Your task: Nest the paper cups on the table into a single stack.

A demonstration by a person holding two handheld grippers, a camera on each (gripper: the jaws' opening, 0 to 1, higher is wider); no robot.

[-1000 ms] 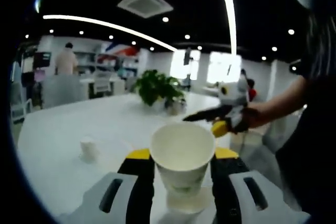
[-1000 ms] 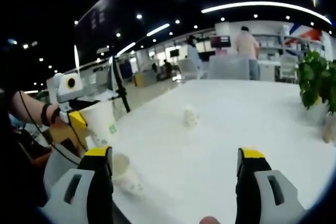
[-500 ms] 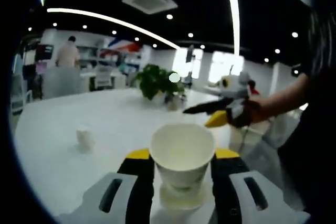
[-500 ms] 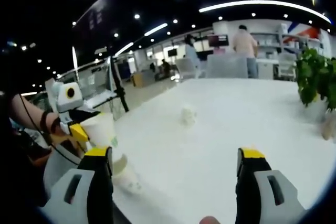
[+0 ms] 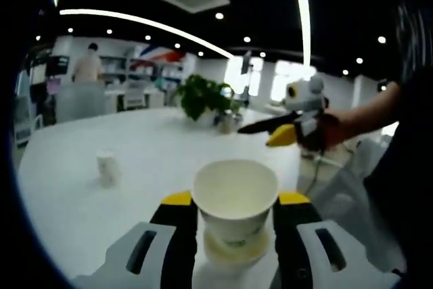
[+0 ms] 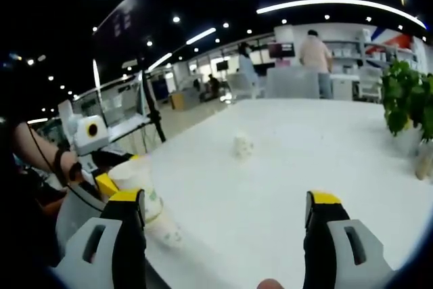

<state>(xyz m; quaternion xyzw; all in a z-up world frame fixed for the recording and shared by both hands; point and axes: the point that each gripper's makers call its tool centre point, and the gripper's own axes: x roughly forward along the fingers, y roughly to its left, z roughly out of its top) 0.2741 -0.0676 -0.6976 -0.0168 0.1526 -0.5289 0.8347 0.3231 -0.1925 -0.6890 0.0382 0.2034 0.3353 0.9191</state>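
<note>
In the left gripper view, the left gripper pinches a white paper cup between its two fingers. The cup stands upright with its open mouth up, and one finger presses on each side of it. Right under it, between the fingers, sits a second paper cup on the white worktop. The held cup looks to be low in that cup, but I cannot tell how deep it sits.

Another small paper cup stands well apart on the worktop, to the left in this view. A green potted plant stands at the far side of the worktop.

The right gripper has its fingers spread wide with nothing between them, above the bare worktop. In the right gripper view the held cup is just beside the left finger, and the far small cup is near the middle of the worktop.
</note>
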